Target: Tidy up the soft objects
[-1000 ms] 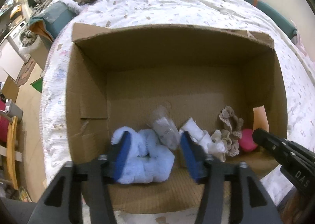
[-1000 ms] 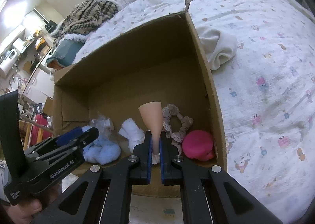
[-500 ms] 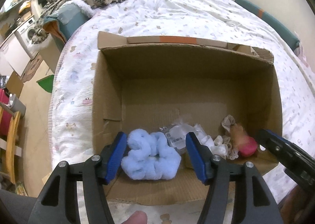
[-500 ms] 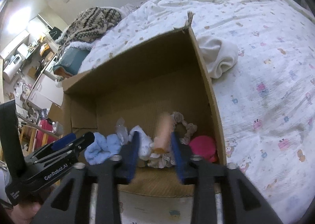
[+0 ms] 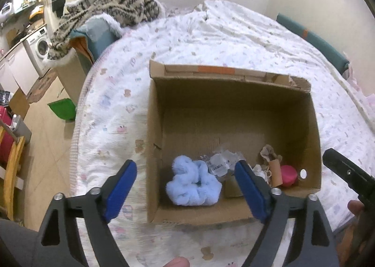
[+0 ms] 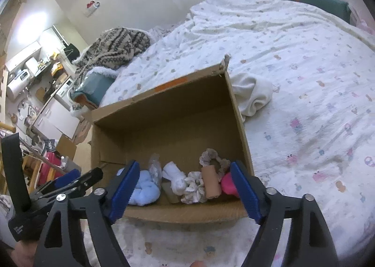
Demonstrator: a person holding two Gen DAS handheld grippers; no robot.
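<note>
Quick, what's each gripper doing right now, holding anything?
Left gripper: jaws opening, holding nothing; blue scrunchie lies in the box.
Right gripper: jaws opening, holding nothing.

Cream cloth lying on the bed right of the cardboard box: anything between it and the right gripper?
Yes: the cardboard box's right wall stands between the opening, empty right gripper and the cream cloth beyond it.

The box (image 6: 236, 112) is plain brown cardboard with an orange strip on its far rim. Inside lie a pale blue fluffy scrunchie (image 5: 193, 183), a white sock (image 6: 175, 177), a beige roll (image 6: 211, 184) and a bright pink ball (image 6: 228, 184). The bedspread (image 6: 304, 79) is white with small pastel animal prints. The blanket (image 5: 110, 6) is cream with dark stripes.
</note>
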